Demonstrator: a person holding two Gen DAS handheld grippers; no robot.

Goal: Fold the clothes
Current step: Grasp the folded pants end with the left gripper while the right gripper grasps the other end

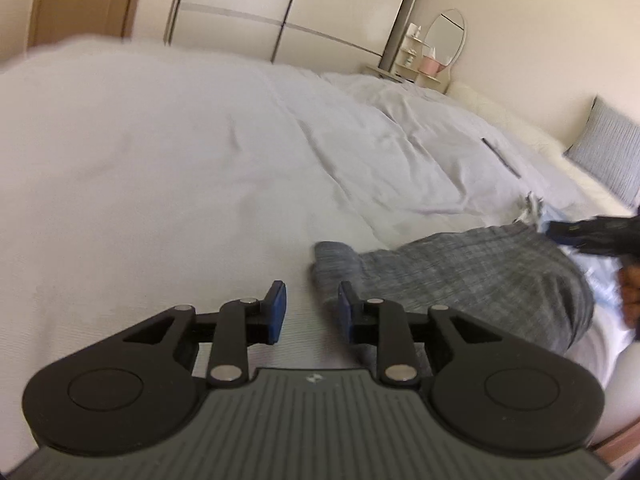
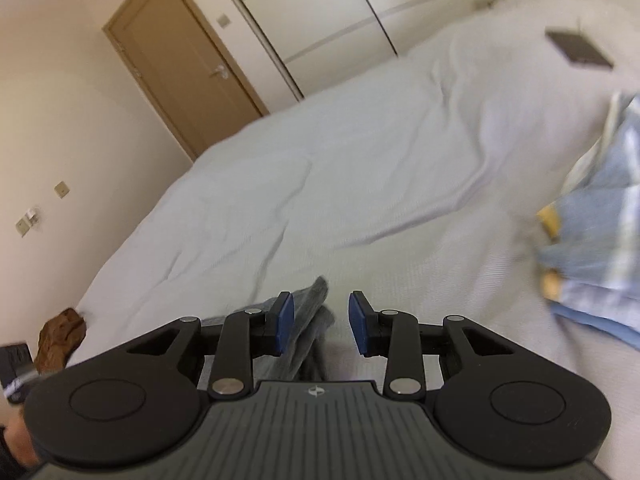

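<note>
While your left wrist view takes in the far end of the room, with an oval mirror [image 1: 445, 38] at 1 o'clock and a striped pillow [image 1: 608, 156] at 3 o'clock, your right wrist view alone shows the brown door [image 2: 188, 64] at 11 o'clock and a blurred light-blue striped garment [image 2: 600, 232] at 3 o'clock on the bed [image 2: 320, 168].

Only the left view shows the full spread of the grey checked garment [image 1: 472, 276], lying flat on the bed from 5 o'clock out toward 3 o'clock. Your left hand-held gripper [image 1: 312, 312] is released, its 2 blue pads apart and holding nothing; the garment's near corner lies just past the right-side pad [image 1: 345, 308], at about 1 o'clock from the fingertips.

The left view also catches your right hand-held gripper [image 1: 576, 232] at 3 o'clock, at the garment's far edge.

In the right view, your right hand-held gripper [image 2: 321, 322] is likewise released, and a folded grey edge of that garment [image 2: 308, 332] lies between the jaws, closer to the left-side pad [image 2: 285, 320]. Whether it touches the pad, you cannot tell.
</note>
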